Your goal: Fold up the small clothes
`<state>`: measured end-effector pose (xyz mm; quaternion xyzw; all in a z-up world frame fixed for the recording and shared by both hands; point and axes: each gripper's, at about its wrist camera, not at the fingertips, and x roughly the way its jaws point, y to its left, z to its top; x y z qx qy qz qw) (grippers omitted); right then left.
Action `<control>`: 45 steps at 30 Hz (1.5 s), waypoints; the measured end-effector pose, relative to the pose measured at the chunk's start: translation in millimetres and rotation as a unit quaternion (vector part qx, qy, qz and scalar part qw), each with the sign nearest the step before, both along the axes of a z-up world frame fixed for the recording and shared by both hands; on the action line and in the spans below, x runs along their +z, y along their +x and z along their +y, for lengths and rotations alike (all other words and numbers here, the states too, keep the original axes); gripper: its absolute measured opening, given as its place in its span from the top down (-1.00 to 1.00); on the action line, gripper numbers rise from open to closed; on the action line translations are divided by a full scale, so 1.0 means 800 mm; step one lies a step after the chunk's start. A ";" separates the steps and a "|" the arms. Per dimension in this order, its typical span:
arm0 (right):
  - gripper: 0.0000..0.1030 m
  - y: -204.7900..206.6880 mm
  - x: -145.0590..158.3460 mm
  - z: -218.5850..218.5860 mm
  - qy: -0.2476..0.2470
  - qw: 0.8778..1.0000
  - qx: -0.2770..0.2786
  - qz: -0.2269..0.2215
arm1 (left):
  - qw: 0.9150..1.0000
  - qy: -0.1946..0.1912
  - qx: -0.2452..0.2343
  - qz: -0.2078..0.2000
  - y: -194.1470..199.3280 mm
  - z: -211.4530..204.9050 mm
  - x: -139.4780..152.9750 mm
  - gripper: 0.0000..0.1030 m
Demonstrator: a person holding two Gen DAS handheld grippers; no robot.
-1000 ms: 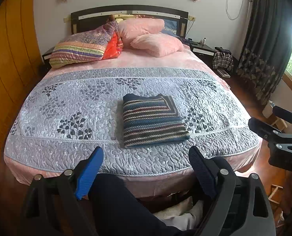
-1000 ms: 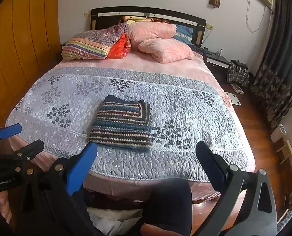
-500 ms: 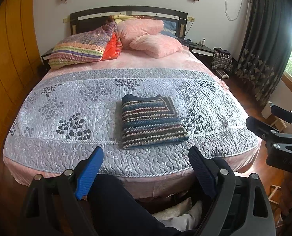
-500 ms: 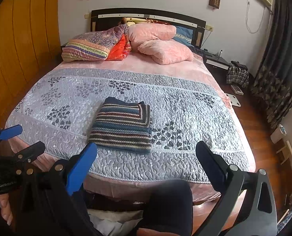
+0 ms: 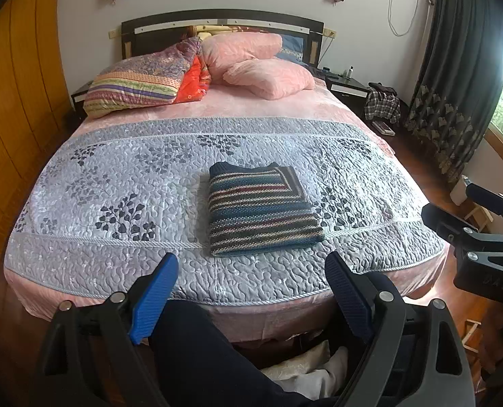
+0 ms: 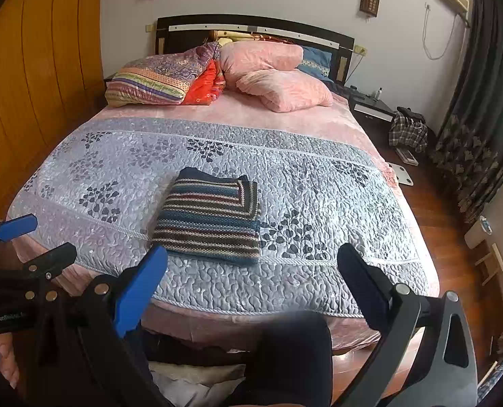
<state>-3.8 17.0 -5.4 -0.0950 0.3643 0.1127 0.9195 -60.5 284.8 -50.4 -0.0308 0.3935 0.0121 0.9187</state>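
the bed (image 5: 81, 203) carries a folded striped sweater (image 5: 261, 210) near its foot, with pillows (image 5: 265, 68) at the head.

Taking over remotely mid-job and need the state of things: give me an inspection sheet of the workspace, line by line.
Surface: bed with grey quilted bedspread, flat and smooth.
Job's things: striped knit garment lies folded in a neat rectangle near the foot of the bed, touched by neither gripper.
Clutter: pink pillows and patterned bedding piled at the headboard, apart from the garment.
Grippers: left gripper and right gripper both open, empty, held off the foot of the bed.
Cables: a white cord hangs on the wall.
Surroundings: dark curtain, checked cloth by the nightstand, wooden floor.
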 end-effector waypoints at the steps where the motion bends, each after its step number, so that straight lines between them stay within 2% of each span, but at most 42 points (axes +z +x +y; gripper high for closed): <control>1: -0.94 -0.002 -0.001 0.000 0.000 1.000 -0.001 0.000 | 1.000 0.001 0.000 0.000 0.000 0.000 0.000 -0.72; 45: -0.94 0.004 -0.011 0.024 -0.002 1.000 0.003 0.000 | 1.000 -0.006 -0.003 0.002 0.006 -0.002 -0.002 -0.72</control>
